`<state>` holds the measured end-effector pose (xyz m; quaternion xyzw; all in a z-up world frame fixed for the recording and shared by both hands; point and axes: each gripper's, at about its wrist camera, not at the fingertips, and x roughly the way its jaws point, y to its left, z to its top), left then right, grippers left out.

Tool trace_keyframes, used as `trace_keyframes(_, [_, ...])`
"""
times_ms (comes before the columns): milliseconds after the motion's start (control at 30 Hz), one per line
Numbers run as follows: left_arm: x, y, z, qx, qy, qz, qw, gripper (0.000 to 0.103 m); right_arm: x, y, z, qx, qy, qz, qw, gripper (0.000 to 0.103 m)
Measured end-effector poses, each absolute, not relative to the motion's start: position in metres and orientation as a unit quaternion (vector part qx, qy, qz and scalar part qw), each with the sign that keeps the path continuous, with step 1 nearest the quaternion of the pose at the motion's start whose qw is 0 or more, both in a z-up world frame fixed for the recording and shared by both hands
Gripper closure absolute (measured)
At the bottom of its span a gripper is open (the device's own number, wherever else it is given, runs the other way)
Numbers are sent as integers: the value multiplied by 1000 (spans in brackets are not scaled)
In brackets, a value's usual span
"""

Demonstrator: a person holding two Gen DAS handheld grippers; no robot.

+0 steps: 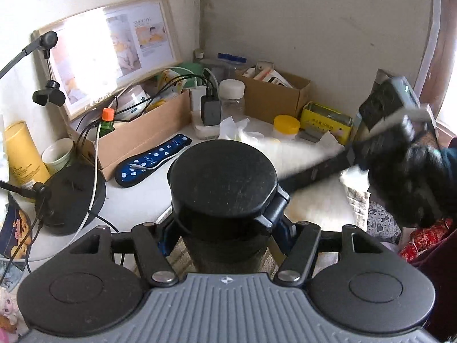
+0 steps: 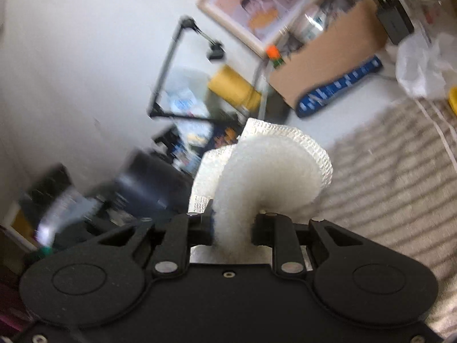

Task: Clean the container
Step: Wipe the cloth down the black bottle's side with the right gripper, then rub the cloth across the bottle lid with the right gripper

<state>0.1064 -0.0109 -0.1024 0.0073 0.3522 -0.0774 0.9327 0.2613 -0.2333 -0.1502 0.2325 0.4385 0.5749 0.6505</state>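
Note:
My left gripper (image 1: 225, 223) is shut on a black cylindrical container (image 1: 223, 171) with a flat round black lid, held upright above the desk. My right gripper (image 2: 232, 228) is shut on a folded white sponge (image 2: 265, 171) that bulges out ahead of the fingers. In the left wrist view the right gripper (image 1: 400, 148) shows blurred at the right, raised above the desk. In the right wrist view the black container (image 2: 151, 180) shows blurred at lower left, apart from the sponge.
A white desk (image 1: 137, 200) holds a cardboard tray (image 1: 142, 137), a blue dotted pouch (image 1: 151, 160), a black lamp base (image 1: 71, 197), a yellow cup (image 1: 22, 154), a clear jar (image 1: 232, 97), a yellow-lidded jar (image 1: 286, 125), a yellow tin (image 1: 325, 123) and crumpled tissue (image 1: 234, 128). A striped cloth (image 2: 385, 177) lies at right.

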Motion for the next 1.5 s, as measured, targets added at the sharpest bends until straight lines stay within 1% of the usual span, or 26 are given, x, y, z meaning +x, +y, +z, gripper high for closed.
trace_keyframes(200, [108,-15,-103,9,353,-76,932,39,264,-230,-112,302,388,630,602,83])
trace_keyframes(300, [105,-14,-101,8,354,-75,932,39,263,-224,-106,316,381,644,583,83])
trace_keyframes(600, [109,-3,-102,5,356,-76,931,39,267,-213,-148,303,447,601,589,83])
trace_keyframes(900, [105,-7,-102,5,355,-74,932,39,271,-212,-179,296,482,577,589,83])
trace_keyframes(1233, [99,-3,-101,-7,353,-65,933,39,269,-206,-214,258,521,548,601,83])
trace_keyframes(1500, [92,3,-102,-19,347,-63,936,39,264,-195,-227,191,529,529,635,83])
